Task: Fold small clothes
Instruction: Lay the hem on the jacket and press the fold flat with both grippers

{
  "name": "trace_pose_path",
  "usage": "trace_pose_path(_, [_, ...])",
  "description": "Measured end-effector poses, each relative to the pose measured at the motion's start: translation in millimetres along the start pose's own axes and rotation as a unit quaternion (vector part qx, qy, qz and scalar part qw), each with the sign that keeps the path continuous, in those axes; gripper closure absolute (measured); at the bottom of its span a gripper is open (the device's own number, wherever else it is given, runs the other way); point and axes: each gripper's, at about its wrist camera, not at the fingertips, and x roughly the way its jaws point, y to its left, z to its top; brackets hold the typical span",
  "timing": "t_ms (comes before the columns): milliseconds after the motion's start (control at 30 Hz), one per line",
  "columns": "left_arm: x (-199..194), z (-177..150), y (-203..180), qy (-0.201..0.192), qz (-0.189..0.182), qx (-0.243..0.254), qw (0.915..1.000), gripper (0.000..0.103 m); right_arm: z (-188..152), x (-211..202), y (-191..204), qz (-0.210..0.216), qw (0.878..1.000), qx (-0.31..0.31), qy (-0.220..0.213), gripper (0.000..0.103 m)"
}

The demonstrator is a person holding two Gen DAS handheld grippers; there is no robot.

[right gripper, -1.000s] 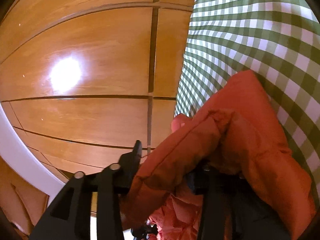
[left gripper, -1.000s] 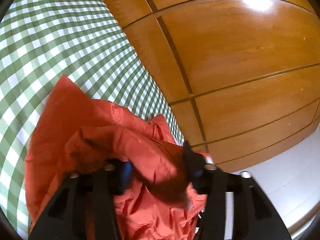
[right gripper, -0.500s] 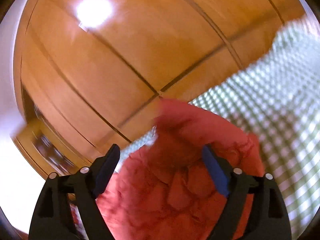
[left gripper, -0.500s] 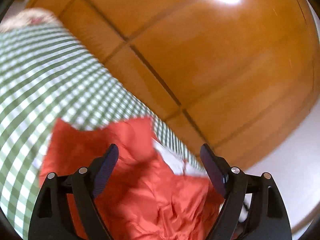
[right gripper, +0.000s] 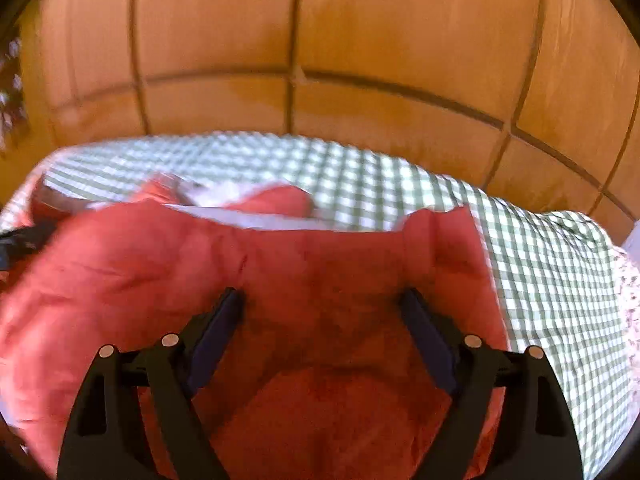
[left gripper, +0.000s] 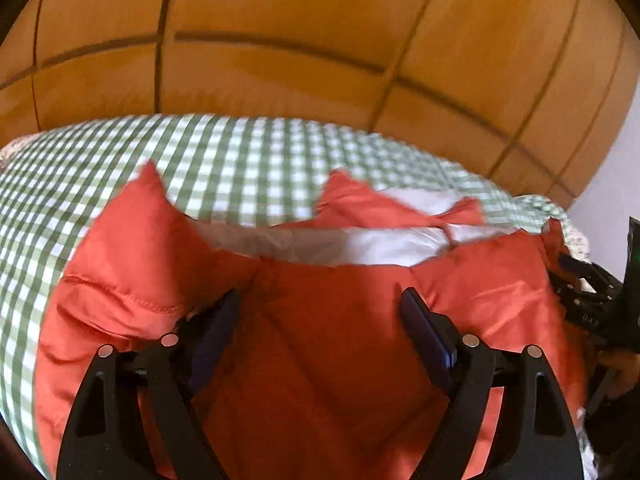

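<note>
**Garment down on the bed, fold not finished**

You have the orange garment [left gripper: 320,340] lying on the green checked bedcover [left gripper: 240,160], with the wooden panelled wall [left gripper: 320,40] behind the bed. It lies spread but rumpled: a white lining [left gripper: 360,244] shows along its far edge, and two orange points stand up unevenly there. I judge the task to be at an early or middle stage. The piece has been laid out and let go; a neat, squared fold is not visible, so smoothing and the folds proper remain for you to do.

Your left gripper [left gripper: 320,312] stands wide over the near part of the cloth, jaws well apart and nothing pinched between the pads. Your right gripper [right gripper: 320,312] stands equally wide above the same garment, also clamping nothing. Both jaws have just been opening, with cloth lying beneath the gap rather than held in it.

Differences between views: the left wrist view shows the stitched seam [left gripper: 132,296] on the garment's left side and, at the far right edge, part of your other tool [left gripper: 592,300]. The right wrist view is more blurred, but shows the bedcover running clear past the garment's right side.
</note>
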Motion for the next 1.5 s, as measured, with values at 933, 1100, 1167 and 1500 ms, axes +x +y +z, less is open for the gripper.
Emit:
trace_pose_path(933, [68.4, 36.0, -97.0, 0.040, 0.009, 0.016, 0.9990, 0.020, -19.9, 31.3, -21.7, 0.044, 0.995, 0.083, -0.041, 0.008])
trace_pose_path(1100, [93.4, 24.7, -78.4, 0.020, -0.029, -0.002, 0.9994, 0.017, -20.0, 33.2, -29.7, 0.067, 0.991, 0.105, -0.044, 0.007])
trace_pose_path(1167, [94.8, 20.8, -78.8, 0.012, -0.032, 0.001, 0.9994, 0.017, -19.4, 33.5, -28.9, 0.067, 0.991, 0.104, -0.044, 0.006])
trace_pose_path(1500, [102.3, 14.5, -74.0, 0.001, -0.051, -0.004, 0.9987, 0.016, -19.9, 35.7, -24.1, 0.056, 0.993, 0.096, -0.044, 0.005])
